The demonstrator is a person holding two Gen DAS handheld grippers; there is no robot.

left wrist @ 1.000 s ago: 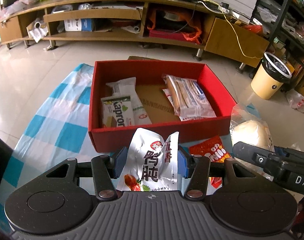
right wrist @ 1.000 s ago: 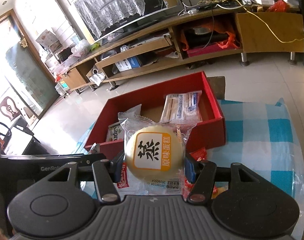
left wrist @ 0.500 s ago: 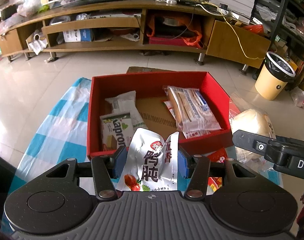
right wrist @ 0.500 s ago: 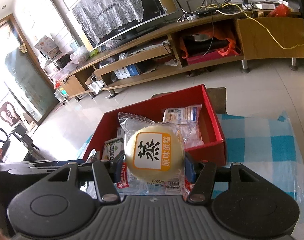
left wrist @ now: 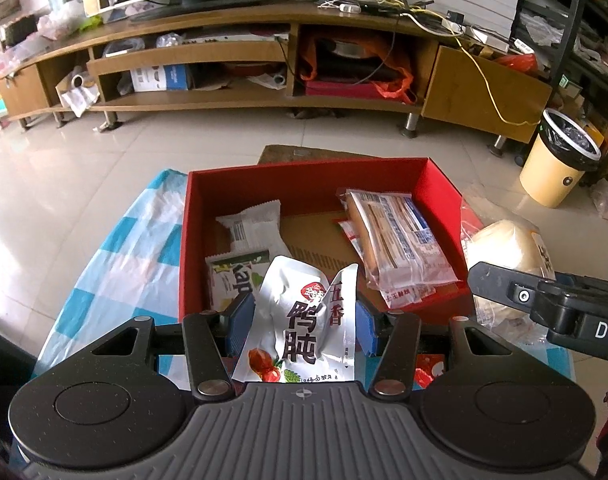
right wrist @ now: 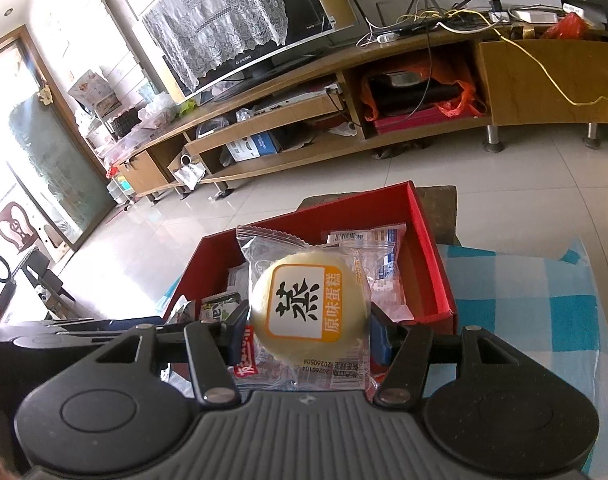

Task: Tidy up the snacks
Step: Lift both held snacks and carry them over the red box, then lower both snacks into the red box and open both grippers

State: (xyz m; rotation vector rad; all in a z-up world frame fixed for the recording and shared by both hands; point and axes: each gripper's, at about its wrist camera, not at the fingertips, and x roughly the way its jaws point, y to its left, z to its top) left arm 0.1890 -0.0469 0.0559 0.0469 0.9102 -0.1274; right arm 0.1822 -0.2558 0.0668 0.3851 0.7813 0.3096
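The box (left wrist: 304,184) rests on the cloth (left wrist: 124,248), in front of the TV cabinet (left wrist: 264,60). Inside, two packets (left wrist: 240,256) lie at left and a wafer pack (left wrist: 396,236) at right. The bin (left wrist: 556,168) stands right of the box. The left gripper (left wrist: 300,316) holds a pouch (left wrist: 300,328) at the box's near wall; the right gripper (right wrist: 308,328) holds a cake (right wrist: 308,304), apparently near the box's right side.
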